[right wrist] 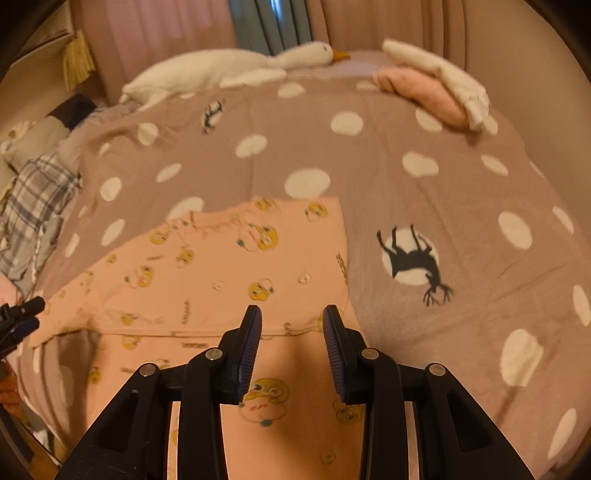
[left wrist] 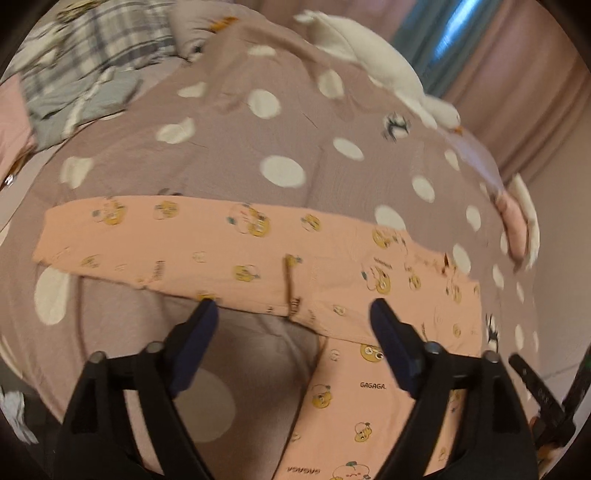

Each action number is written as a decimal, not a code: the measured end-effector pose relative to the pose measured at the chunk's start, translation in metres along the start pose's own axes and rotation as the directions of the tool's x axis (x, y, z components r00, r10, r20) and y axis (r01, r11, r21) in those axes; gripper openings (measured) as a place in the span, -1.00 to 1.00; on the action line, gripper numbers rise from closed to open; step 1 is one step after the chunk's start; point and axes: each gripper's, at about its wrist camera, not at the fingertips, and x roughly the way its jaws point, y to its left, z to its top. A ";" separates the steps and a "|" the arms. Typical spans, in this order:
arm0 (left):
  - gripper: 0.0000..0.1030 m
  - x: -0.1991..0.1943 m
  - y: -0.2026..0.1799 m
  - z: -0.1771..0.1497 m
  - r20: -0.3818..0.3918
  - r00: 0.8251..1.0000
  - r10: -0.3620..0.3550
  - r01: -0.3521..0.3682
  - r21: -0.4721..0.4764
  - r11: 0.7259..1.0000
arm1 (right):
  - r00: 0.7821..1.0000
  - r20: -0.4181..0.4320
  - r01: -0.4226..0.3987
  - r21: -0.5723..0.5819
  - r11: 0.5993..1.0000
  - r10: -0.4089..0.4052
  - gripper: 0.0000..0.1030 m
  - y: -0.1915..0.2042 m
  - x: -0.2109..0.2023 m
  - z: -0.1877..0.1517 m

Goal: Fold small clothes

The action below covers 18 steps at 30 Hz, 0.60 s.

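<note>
Both the left gripper (left wrist: 291, 310) and right gripper (right wrist: 292, 314) hover spread, empty, above the peach garment (left wrist: 258, 240), laid flat on the near bed for folding.

A bed (right wrist: 424, 192) under a mauve cover with white dots spreads ahead of the jaws. Beyond it hang pink curtains (right wrist: 155, 33) with a blue strip of window (right wrist: 273, 22), in warm dim light.

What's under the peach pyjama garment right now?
The peach pyjama garment lies on the mauve duvet with white polka dots, which shows all around it. Whatever lies beneath its folded layers is covered and cannot be seen.
</note>
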 end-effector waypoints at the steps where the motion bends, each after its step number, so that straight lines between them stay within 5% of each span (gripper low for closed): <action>1: 0.76 -0.005 0.007 0.000 0.015 1.000 0.010 -0.010 -0.020 1.000 | 1.000 0.015 -0.005 -0.002 1.000 0.006 0.02 0.001 -0.006 -0.001; 8: 0.79 -0.024 0.079 0.007 0.050 0.989 0.136 -0.122 -0.214 0.969 | 0.993 0.105 -0.054 0.007 0.999 0.053 0.87 0.003 -0.041 -0.013; 16: 0.75 -0.020 0.171 0.011 0.057 0.969 0.242 -0.193 -0.441 0.876 | 0.993 0.117 -0.030 0.015 0.999 0.028 0.90 0.001 -0.050 -0.026; 18: 0.61 -0.014 0.192 0.011 0.044 0.969 0.241 -0.189 -0.495 0.848 | 0.994 0.108 -0.021 0.025 0.999 0.018 0.90 0.001 -0.049 -0.028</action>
